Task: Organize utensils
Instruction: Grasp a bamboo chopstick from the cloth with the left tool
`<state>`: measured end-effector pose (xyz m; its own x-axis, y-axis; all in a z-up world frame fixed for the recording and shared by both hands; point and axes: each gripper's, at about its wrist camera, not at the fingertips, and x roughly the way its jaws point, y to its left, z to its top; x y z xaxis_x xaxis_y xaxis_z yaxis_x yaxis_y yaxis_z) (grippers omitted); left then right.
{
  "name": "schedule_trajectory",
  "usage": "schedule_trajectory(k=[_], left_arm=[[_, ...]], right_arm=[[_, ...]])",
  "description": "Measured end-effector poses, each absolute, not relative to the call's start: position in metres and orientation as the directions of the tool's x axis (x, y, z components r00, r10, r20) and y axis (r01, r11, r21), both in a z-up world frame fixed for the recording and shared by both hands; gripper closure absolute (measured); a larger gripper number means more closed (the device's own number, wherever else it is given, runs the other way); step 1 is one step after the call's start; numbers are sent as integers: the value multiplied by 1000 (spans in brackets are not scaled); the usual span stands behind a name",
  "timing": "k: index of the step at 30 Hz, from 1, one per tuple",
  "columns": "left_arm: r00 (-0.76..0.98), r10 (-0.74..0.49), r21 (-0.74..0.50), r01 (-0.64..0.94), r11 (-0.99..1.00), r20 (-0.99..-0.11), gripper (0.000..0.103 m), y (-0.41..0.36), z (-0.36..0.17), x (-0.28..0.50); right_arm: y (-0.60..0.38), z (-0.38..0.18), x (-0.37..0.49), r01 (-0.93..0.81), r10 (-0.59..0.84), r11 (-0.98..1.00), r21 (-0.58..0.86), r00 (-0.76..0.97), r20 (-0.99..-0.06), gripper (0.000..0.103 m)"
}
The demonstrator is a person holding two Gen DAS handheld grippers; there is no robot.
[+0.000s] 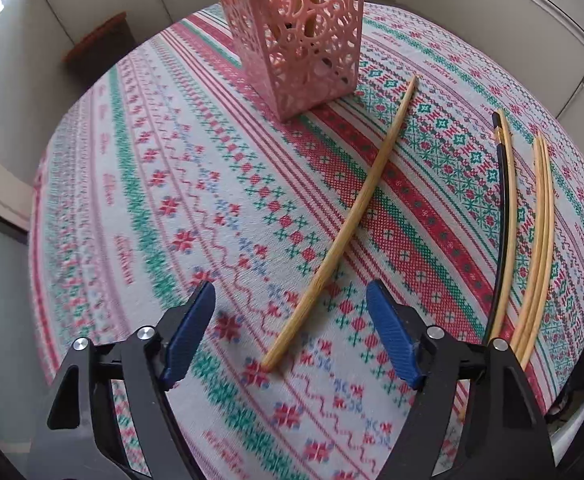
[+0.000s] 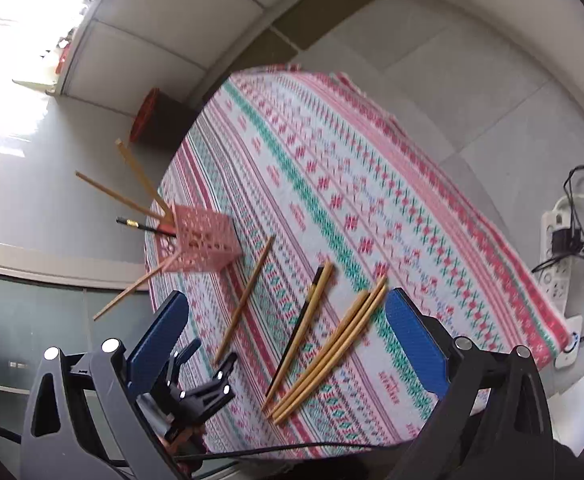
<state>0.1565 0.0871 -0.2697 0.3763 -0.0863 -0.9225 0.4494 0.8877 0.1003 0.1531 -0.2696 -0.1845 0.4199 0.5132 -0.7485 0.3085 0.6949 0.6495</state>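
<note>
On the worktop (image 1: 140, 184), spread with a red, green and white patterned cloth, I see loose chopsticks lying flat and a pink openwork holder (image 1: 300, 44) standing near the far edge. That holder already has several chopsticks in it, leaning out over its rim.

My left hand-held gripper (image 1: 290, 312) points steeply down at the cloth with its blue pads apart and nothing between them touching either pad. A single wooden chopstick (image 1: 348, 224) lies just ahead of it — its near end sits on the cloth between the two fingers, a little closer to the left pad, and its far end reaches toward the foot of the holder. Off to the right lie a black chopstick with a wooden one (image 1: 506, 216) close beside it, and then a tight bundle of pale wooden chopsticks (image 1: 542, 224).

My right hand-held gripper (image 2: 288, 328) is spread wide, empty. From its camera the bundle of three wooden chopsticks (image 2: 332, 352) lies between its fingers, nearer the right pad, with the black-and-wood pair (image 2: 304, 320) just left of that and the single chopstick (image 2: 246, 300) further left. The left hand-held gripper shows low in this view, near the single chopstick's near end.

Beyond the worktop a power strip (image 2: 558, 248) with cables lies on the floor.
</note>
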Motion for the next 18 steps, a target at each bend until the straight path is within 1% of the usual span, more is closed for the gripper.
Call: schedule_trajectory(k=[1,2,4,6,7,8,11,13,16,18], left_arm=[[359,-118,65,461,885,-926,37,88,-270,158],[338,-149,31,473,880,-929,46,90,-270,159],[327,-165,23,503,864,-930,56,90,-269,158],[308,-180,15,539,842,-934,82,84,-267,153],[300,-183,15,554,832,-936,90,82,-266,150],[290,-188,11,568,823,-938,95,77,-266,146],[304,-186,35,598,801,-934,97,66,-260,132],[334,-212,39,610,791,-918,97,63,-245,121],[402,-264,45,616,786,-877,97,64,-208,104],[465,-305,54,613,788,-831,97,63,-176,90]], right_arm=[[-268,-186,153,310,512,700,644,411,-754,7],[-268,-188,152,312,508,704,638,406,-759,7],[-268,-192,152,324,498,710,626,397,-771,7],[-270,-196,151,341,496,706,621,387,-777,7],[-271,-199,151,353,497,702,619,380,-780,7],[-273,-201,149,363,497,699,617,374,-783,7],[-276,-210,145,394,486,697,599,354,-799,7],[-280,-215,142,418,467,700,579,345,-814,7],[-285,-221,139,449,428,710,543,337,-839,7],[-287,-225,137,468,404,716,518,327,-854,7]])
